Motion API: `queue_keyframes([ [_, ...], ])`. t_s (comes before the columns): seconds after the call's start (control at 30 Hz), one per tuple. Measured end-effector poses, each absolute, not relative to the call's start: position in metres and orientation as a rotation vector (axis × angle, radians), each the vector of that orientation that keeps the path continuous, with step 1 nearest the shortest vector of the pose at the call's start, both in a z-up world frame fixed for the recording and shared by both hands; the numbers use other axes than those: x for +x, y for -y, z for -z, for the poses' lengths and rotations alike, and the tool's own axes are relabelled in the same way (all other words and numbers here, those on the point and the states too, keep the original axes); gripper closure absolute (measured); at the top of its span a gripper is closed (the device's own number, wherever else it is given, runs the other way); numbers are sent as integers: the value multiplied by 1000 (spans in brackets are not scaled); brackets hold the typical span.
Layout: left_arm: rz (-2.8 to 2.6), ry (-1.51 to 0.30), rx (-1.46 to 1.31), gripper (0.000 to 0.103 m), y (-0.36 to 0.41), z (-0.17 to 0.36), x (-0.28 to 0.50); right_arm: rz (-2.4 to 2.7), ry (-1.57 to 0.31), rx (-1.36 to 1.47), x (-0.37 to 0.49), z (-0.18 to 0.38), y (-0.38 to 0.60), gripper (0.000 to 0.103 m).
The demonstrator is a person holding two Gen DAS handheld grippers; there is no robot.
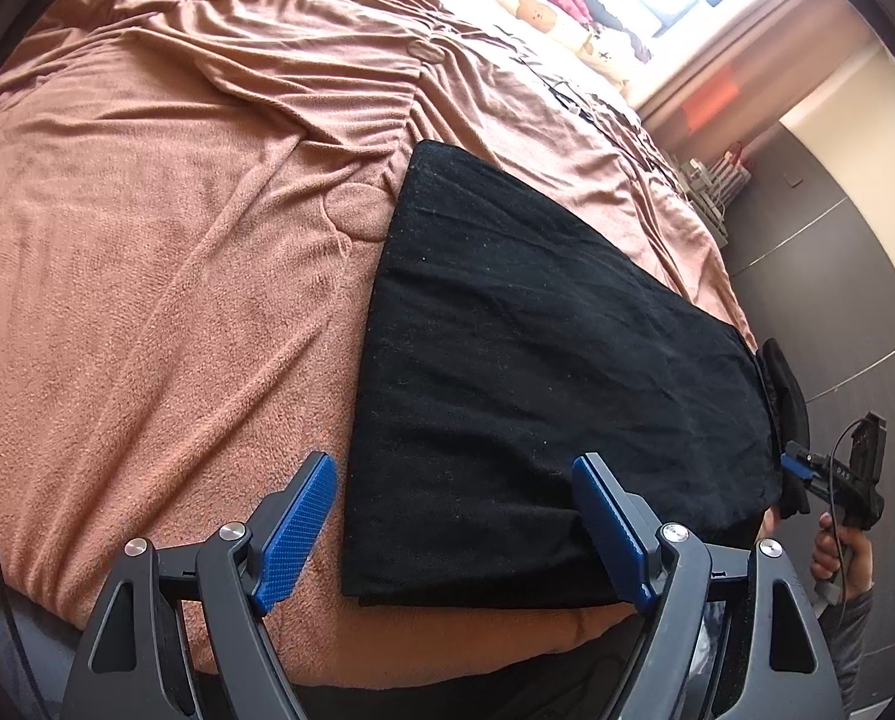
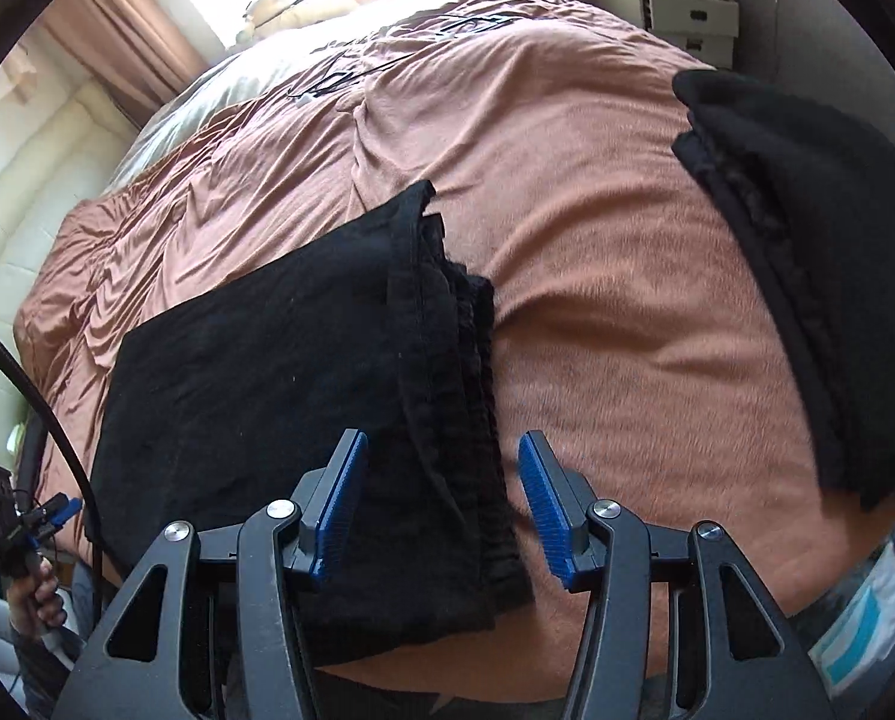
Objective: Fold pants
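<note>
Black pants [image 1: 537, 372] lie folded flat in a rectangle on the brown blanket near the bed's front edge. In the right wrist view the pants [image 2: 279, 396] show their gathered waistband edge [image 2: 465, 396] on the right side. My left gripper [image 1: 453, 516] is open, its fingers astride the pants' near left corner, holding nothing. My right gripper [image 2: 441, 498] is open over the waistband end, holding nothing. It also shows in the left wrist view [image 1: 807, 468] at the pants' far right edge.
The brown blanket [image 1: 165, 252] covers the bed. A second folded black garment [image 2: 819, 276] lies on the bed to the right of the pants. Pillows and a bright window are at the head. White drawers [image 2: 687, 18] stand beyond the bed.
</note>
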State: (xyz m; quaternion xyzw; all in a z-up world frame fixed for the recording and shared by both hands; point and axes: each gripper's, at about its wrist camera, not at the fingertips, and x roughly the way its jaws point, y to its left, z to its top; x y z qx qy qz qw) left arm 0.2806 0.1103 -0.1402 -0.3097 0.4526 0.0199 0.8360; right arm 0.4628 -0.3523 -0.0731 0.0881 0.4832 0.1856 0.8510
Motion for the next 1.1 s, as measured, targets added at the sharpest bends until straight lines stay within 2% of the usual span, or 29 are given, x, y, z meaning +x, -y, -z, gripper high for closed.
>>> queue_keyframes([
  [0.37,-43,-973,-701,26,-114,152,266,-408,-1020,492,419,110,395,53],
  [0.47,-34,-980,-721,31,-114,156,264,-439,-1007,582,409,117,402,53],
  [0.77,-14,-990,-748,33,-111,165,262,-494,-1040,758,409,156,399,52],
  [0.9,-8,-983,-770,33,-113,167,260,-495,-989,807,408,155,408,52],
  [1.03,-13,-970,-799,36,-118,168,258,-495,-910,821,399,145,420,66],
  [1.1,-12,-967,-820,37,-120,171,259,-493,-907,808,394,147,420,66],
])
